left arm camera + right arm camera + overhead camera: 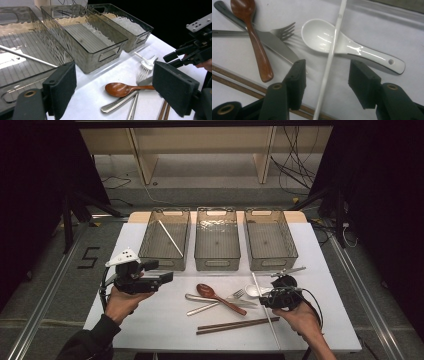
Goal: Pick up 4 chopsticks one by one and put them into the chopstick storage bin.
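Right gripper (325,75) fingers part-open astride white chopstick (329,57), untouched; chopstick's ends cut off.

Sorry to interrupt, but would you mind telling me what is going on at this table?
A person is sorting cutlery into three bins. The right gripper is down over a white stick that lies across a white spoon; its fingers straddle the stick without pressing on it. The left gripper is held open and empty above the table near the left bin, where a matching white stick already lies. A wooden spoon, fork and brown chopsticks wait on the table.
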A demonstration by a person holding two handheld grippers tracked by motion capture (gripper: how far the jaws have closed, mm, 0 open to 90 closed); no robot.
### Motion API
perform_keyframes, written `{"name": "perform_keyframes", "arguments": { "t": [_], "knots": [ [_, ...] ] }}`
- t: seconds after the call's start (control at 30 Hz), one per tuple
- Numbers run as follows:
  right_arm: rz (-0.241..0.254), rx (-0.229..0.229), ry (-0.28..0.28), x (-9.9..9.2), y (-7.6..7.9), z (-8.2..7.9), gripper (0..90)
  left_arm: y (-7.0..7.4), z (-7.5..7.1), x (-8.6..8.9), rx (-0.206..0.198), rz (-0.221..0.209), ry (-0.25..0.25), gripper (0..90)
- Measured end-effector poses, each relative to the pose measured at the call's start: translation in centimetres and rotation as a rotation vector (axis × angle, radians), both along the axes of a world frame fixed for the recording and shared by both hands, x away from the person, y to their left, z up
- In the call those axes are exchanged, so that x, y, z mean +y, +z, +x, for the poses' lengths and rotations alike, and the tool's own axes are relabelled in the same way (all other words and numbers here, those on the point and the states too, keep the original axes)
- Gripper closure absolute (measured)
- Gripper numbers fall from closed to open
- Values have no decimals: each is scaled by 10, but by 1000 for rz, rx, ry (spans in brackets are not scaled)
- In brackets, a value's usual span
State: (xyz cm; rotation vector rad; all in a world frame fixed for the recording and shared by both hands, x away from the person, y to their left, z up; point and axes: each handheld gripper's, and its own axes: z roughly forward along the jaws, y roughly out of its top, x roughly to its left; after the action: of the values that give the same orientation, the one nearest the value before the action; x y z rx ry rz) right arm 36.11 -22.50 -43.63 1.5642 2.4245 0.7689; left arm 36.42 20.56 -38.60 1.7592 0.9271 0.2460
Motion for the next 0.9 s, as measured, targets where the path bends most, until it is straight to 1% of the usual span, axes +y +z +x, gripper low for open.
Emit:
{"name": "perform_keyframes", "arguments": {
  "t": [0.07, 0.23, 0.33, 0.43, 0.53, 0.63, 0.8, 0.9],
  "knots": [
    [-4, 13, 6, 0, -2, 1, 508, -1, -2, -1, 0, 6, -8, 188],
    [-19, 47, 13, 0, -8, 3, 552, -5, -8, -5, -7, 44, -20, 181],
    [-26, 62, 17, 0, -11, 4, 597, -6, -11, -5, -18, 43, -23, 181],
    [-31, 80, 18, -1, -13, 4, 633, -6, -13, -5, -20, 49, -24, 179],
    [-31, 88, 27, 0, -15, 5, 663, -7, -14, -5, -18, 44, -25, 177],
    [-28, 98, 24, 1, -16, 5, 698, -8, -15, -5, -17, 47, -29, 176],
    [-38, 129, 31, 3, -19, 4, 716, -9, -15, -5, -10, 54, -34, 175],
    [-40, 136, 37, 3, -19, 3, 726, -10, -15, -6, -8, 55, -36, 175]
  ]
}}
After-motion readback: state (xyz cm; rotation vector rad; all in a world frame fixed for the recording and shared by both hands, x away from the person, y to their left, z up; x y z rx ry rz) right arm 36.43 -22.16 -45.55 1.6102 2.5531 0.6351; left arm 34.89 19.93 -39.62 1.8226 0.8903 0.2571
